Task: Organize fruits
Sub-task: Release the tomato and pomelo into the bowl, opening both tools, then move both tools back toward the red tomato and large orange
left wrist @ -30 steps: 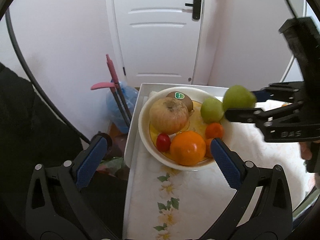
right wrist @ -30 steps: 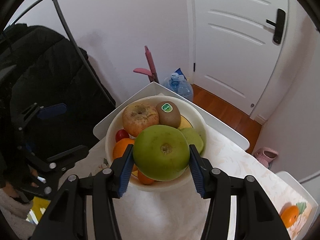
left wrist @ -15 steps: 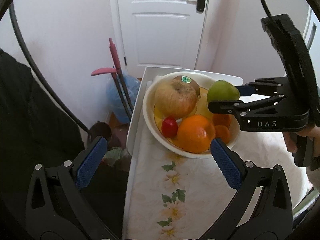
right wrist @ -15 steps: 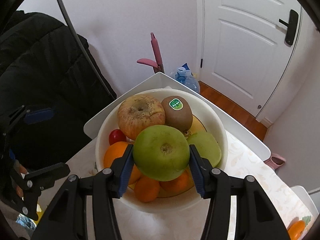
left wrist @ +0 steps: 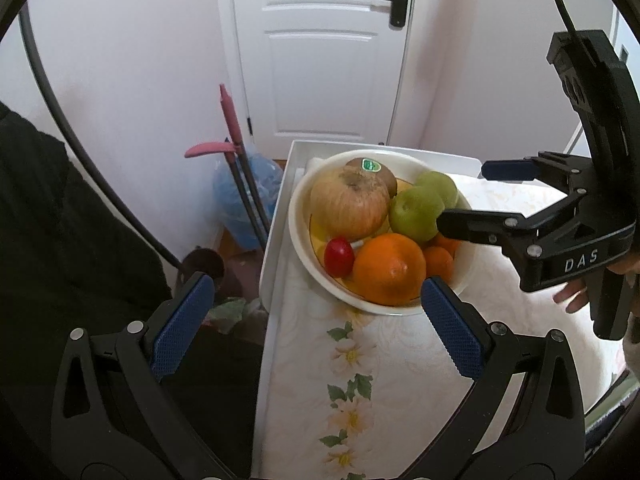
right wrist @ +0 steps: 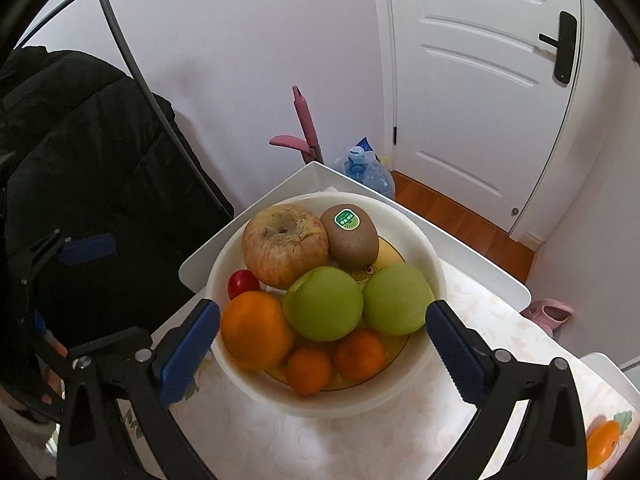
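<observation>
Black padded coat (right wrist: pixel 80 152) at far left, beside a grey pole; item outside the task. Left gripper (left wrist: pixel 316 320): blue-padded jaws spread wide, nothing between them, hovering short of the bowl over the flowered cloth (left wrist: pixel 360 380). White bowl (right wrist: pixel 434 264), standing at the far corner of the white table (left wrist: pixel 276 264), holds the fruit, catalogued left to right in the right wrist view: cherry tomato (right wrist: pixel 243 283); large orange (right wrist: pixel 256 330); streaked apple (right wrist: pixel 285 244); green apple (right wrist: pixel 323 303), resting atop the pile; two small mandarins (right wrist: pixel 308 370); kiwi (right wrist: pixel 352 236); second green apple (right wrist: pixel 397 298). Right gripper (right wrist: pixel 322 346): jaws have just been opening and now stand fully apart on either side of the first green apple, pads clear of it; the fruit is released into the bowl. One more orange fruit (right wrist: pixel 604 440) lies on the table at far right, well apart from the bowl, apparently still to be collected. Risks, as judged: the released apple sits high on rounded fruit and could roll or unseat a mandarin if a finger brushes it on withdrawal; the bowl stands near the table's corner, so a nudge could push it toward the edge. Legible markings: "DAS" on the right gripper's body; green sticker (right wrist: pixel 347 218) on the kiwi, print too small to read.
</observation>
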A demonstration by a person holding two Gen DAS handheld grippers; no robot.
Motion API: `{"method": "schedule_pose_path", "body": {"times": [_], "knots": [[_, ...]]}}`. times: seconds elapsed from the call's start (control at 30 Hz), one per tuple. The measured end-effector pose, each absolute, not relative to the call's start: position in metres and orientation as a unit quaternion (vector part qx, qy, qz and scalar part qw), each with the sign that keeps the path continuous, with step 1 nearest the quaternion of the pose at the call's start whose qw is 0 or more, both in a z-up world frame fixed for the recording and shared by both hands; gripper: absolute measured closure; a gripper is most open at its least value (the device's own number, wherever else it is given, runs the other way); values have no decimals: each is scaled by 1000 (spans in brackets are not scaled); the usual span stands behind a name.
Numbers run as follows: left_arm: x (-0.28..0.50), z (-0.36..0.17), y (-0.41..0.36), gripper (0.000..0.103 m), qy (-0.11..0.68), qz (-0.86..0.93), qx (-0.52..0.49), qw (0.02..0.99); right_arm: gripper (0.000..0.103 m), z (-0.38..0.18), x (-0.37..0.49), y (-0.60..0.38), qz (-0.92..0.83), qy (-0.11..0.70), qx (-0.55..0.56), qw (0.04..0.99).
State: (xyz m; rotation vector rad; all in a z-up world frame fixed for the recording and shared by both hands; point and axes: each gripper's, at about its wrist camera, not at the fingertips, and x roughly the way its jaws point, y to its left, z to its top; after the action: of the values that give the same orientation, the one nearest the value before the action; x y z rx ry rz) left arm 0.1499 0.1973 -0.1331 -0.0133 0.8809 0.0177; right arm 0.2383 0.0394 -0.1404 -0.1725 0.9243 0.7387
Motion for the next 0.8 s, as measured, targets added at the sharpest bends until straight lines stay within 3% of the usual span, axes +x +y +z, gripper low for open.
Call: {"method": "schedule_pose_path", "body": {"times": [0.8], "knots": [[134,-67,129,0,383,-83,48,919,1,-52,166,-51,236,413,-71,877]]}}
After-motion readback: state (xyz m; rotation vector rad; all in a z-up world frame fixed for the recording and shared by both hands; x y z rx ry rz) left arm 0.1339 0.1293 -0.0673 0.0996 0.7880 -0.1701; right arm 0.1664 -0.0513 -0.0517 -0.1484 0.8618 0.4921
